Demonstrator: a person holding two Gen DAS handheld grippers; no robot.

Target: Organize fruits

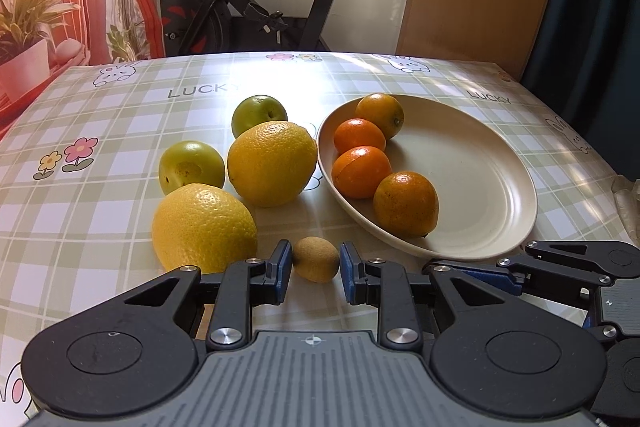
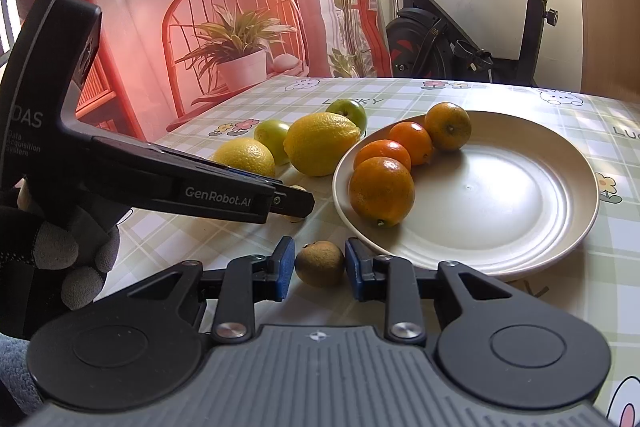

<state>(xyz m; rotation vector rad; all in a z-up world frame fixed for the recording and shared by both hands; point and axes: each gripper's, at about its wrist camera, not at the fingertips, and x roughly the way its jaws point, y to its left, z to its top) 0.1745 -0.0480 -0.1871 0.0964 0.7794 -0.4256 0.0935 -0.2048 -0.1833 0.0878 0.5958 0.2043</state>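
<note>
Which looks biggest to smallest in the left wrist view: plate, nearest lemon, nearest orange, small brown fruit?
1. Plate
2. Nearest lemon
3. Nearest orange
4. Small brown fruit, between the left gripper fingers

The lemon lies nearer the camera, which may exaggerate it.

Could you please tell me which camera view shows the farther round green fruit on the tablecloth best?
The left wrist view: the farther round green fruit shows nearly whole, stem dimple included, only its lower edge behind a large yellow citrus fruit. The right wrist view shows it smaller, about half hidden behind that citrus.
</note>
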